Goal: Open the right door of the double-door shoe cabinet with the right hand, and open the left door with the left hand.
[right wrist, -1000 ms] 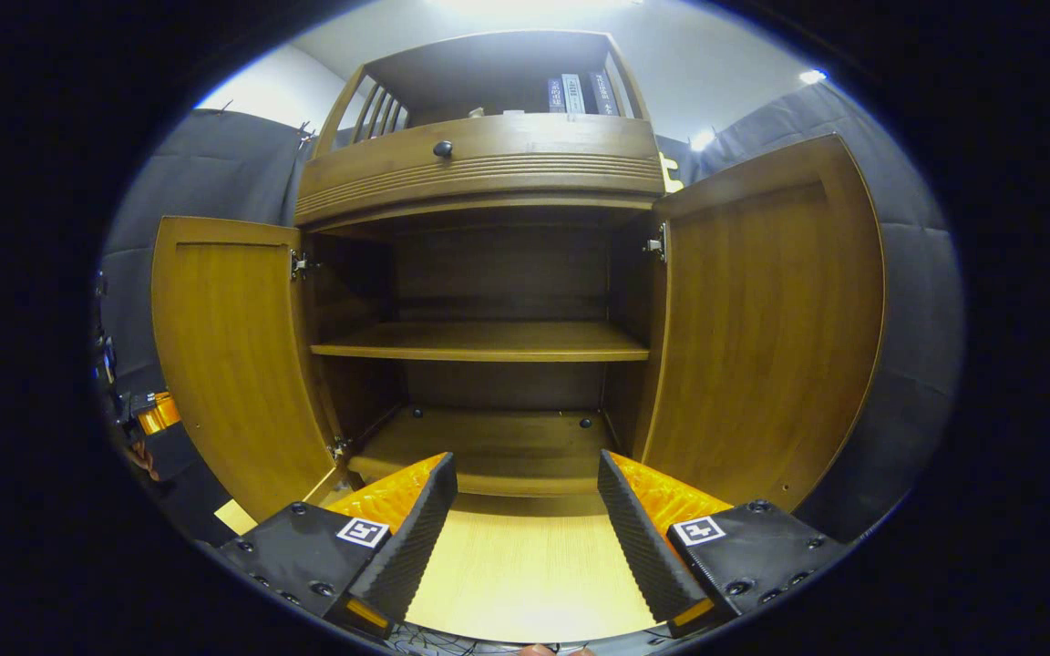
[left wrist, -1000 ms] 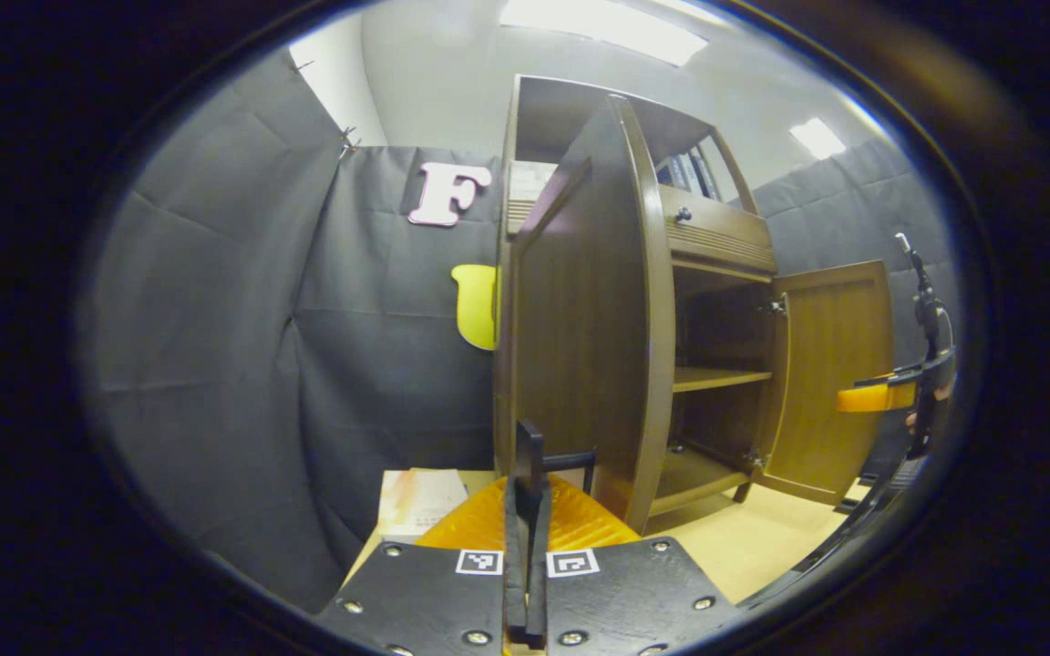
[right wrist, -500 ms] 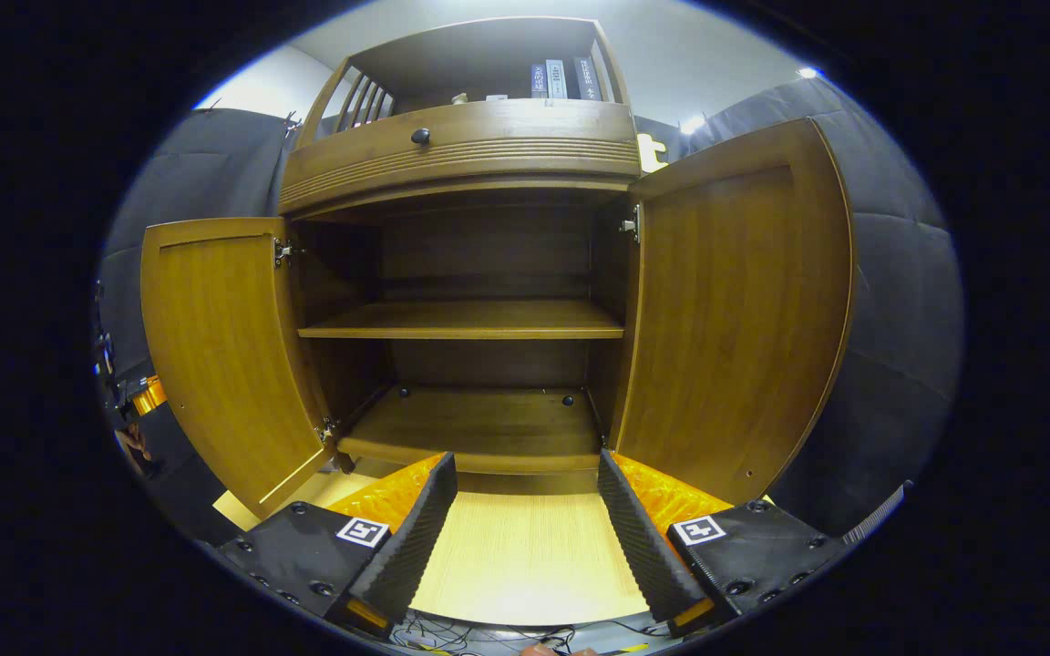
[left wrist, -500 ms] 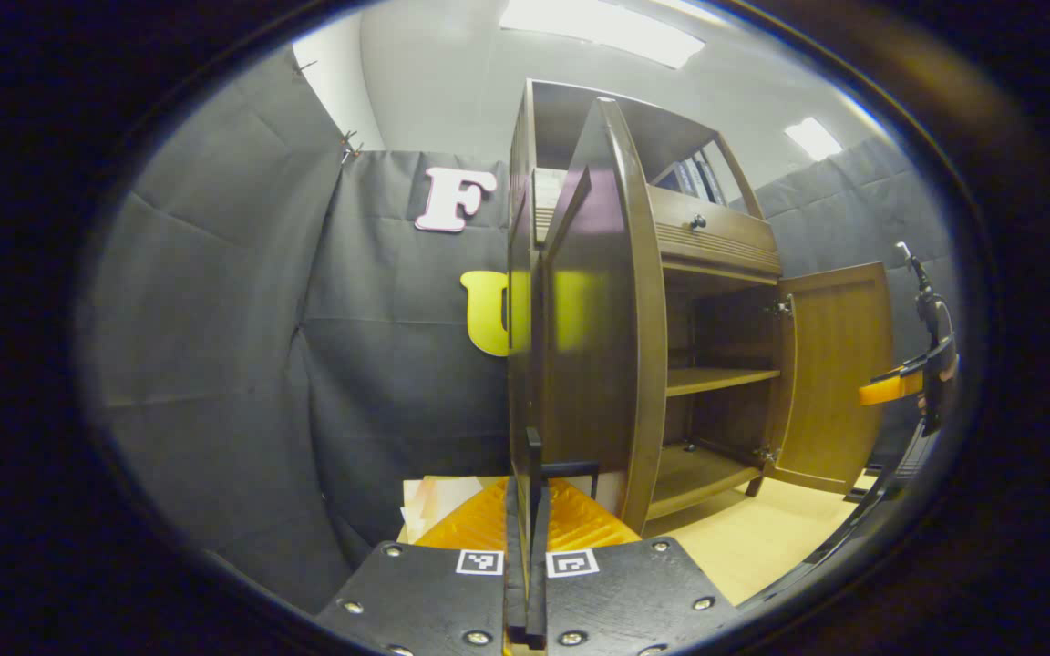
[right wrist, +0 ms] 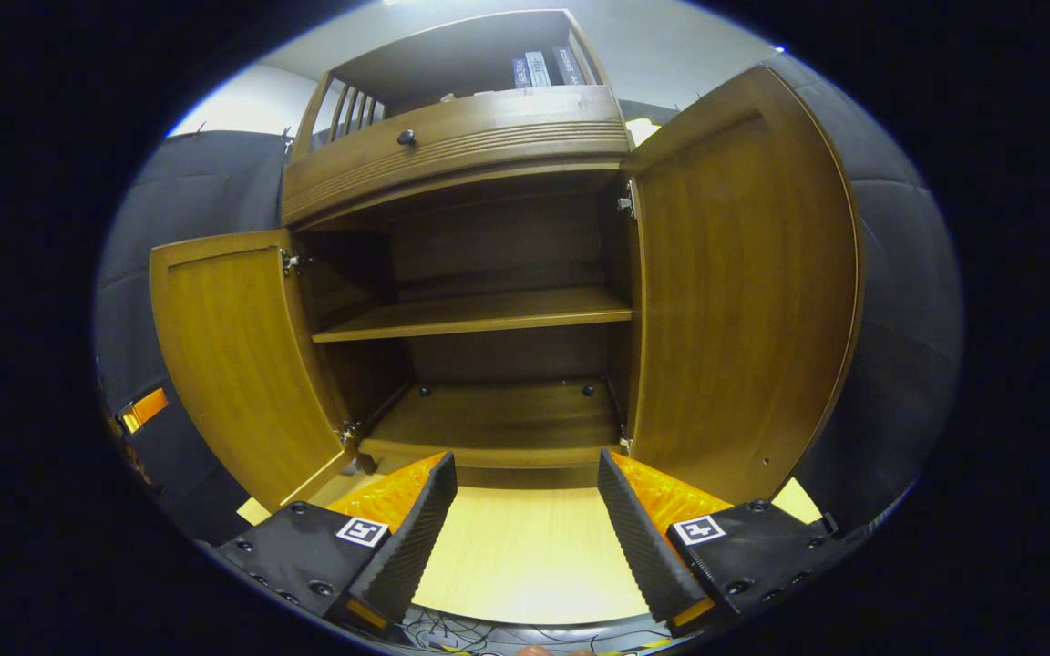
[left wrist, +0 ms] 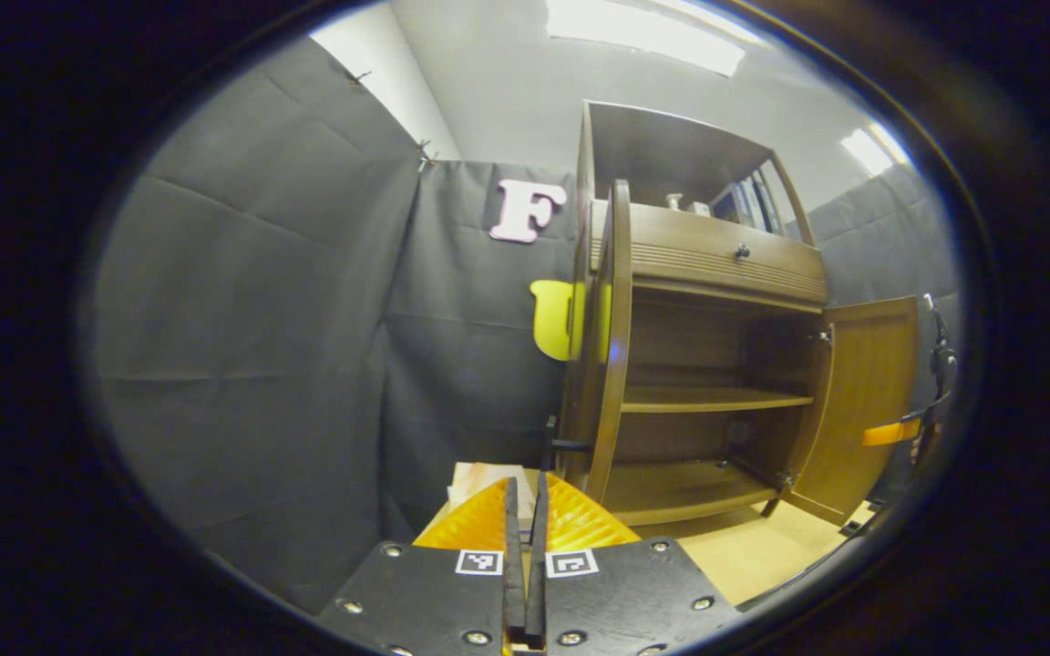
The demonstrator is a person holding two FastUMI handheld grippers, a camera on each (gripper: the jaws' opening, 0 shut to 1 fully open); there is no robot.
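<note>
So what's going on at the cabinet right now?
A person is working the brown wooden double-door shoe cabinet with two handheld tongs. Both doors stand wide open, the left door and right door, showing the bare middle shelf. The right tongs are open on nothing; the left tongs are shut beside the left door's edge.

Shoe cabinet [right wrist: 488,314]: brown wood, visible grain, semi-gloss. Left door [left wrist: 616,337] outer face glossy, reflective. Hinges [right wrist: 623,202] metal. Floor [right wrist: 525,556] pale wood-look, smooth. Booth wall [left wrist: 279,346] matt cloth, creased.
</note>
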